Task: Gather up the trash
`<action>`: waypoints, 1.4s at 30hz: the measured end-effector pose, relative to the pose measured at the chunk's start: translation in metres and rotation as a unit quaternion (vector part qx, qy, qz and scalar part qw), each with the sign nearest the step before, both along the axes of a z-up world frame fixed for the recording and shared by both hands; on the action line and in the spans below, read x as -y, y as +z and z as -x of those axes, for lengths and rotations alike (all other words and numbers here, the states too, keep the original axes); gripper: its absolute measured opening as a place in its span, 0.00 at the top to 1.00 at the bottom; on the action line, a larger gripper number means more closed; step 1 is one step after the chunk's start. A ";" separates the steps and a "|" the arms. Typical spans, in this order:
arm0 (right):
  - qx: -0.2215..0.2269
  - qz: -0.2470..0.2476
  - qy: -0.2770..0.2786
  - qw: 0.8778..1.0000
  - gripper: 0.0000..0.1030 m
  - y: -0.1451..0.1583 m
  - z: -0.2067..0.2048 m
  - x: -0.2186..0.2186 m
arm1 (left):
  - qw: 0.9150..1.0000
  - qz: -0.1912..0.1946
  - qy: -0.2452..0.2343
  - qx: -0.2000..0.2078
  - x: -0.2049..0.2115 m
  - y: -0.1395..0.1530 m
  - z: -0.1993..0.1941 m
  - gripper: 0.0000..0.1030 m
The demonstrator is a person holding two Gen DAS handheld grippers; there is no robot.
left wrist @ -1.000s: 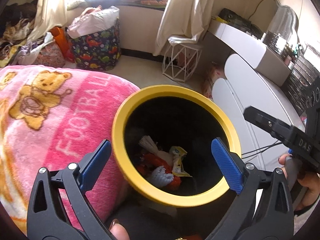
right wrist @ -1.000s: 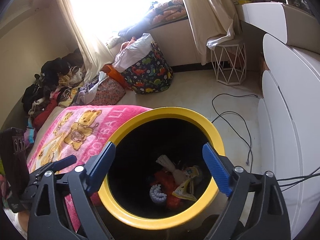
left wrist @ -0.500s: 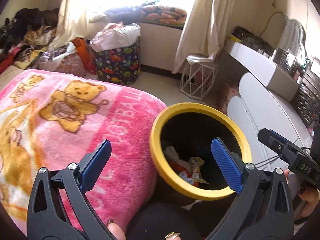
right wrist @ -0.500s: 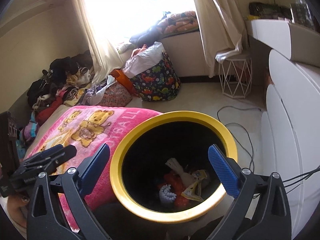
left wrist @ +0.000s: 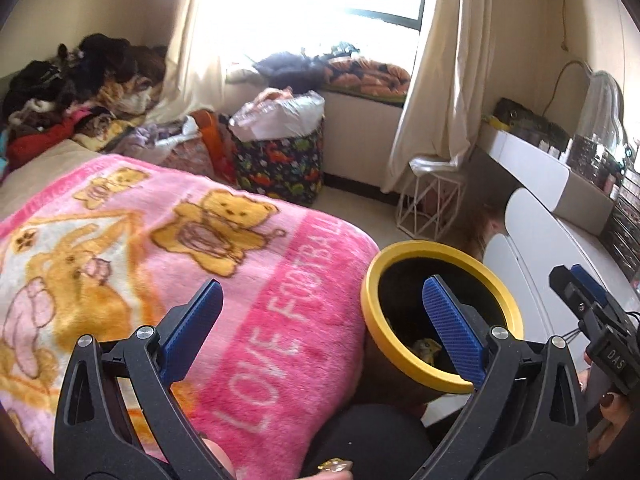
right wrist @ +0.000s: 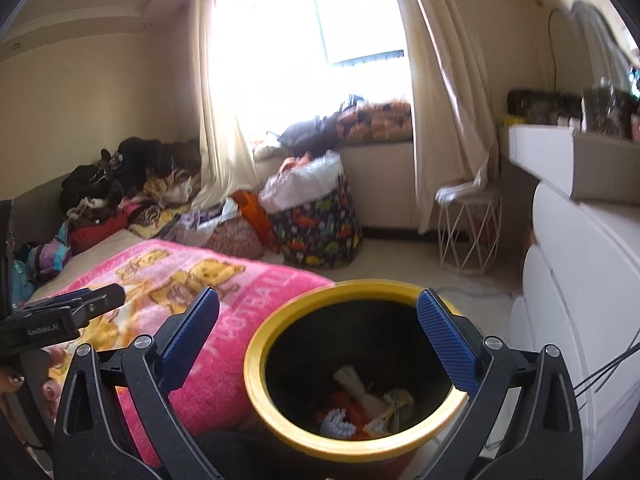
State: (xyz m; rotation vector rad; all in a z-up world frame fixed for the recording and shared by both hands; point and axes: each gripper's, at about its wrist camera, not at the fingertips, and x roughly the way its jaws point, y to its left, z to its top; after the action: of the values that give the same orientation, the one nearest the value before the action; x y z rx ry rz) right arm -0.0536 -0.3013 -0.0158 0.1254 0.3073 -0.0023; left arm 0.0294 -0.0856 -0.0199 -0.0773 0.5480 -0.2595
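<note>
A black bin with a yellow rim [right wrist: 256, 376] stands beside the bed; it also shows in the left wrist view [left wrist: 370, 312]. Trash [right wrist: 368, 408] lies at its bottom: red, white and yellow wrappers. My right gripper [right wrist: 320, 340] is open and empty, raised above the bin's mouth. My left gripper [left wrist: 320, 320] is open and empty, over the pink blanket's [left wrist: 160, 264] edge, its right finger in front of the bin. The right gripper also shows at the right edge of the left wrist view [left wrist: 588, 300], and the left gripper at the left edge of the right wrist view [right wrist: 80, 308].
The pink bear blanket [right wrist: 208, 292] covers the bed on the left. A dinosaur-print bag [left wrist: 280, 164] and a white wire stool [left wrist: 432, 204] stand by the window wall. White drawers [right wrist: 580, 288] are on the right. Clothes [left wrist: 72, 88] are piled at the bed's far end.
Both grippers have tilted up and pulled back from the bin. The left view has swung left over the blanket, so the bin now sits at the lower right. Both stay open.
</note>
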 end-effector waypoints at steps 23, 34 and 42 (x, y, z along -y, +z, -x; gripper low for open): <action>0.048 0.021 -0.041 0.998 0.06 -0.013 0.019 -0.005 | 0.998 -0.006 0.023 0.057 -0.005 0.001 0.022 0.11; 0.049 0.020 -0.042 0.998 0.06 -0.014 0.020 -0.005 | 0.998 -0.005 0.024 0.056 -0.004 0.001 0.022 0.11; 0.050 0.020 -0.042 0.998 0.06 -0.015 0.020 -0.004 | 0.998 -0.005 0.024 0.055 -0.005 -0.001 0.022 0.11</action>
State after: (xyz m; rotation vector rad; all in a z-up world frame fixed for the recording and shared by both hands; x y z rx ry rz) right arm -0.0739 -0.2973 -0.0307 0.0988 0.2017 -0.0845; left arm 0.0073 -0.0809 -0.0212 -0.0664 0.4363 -0.2125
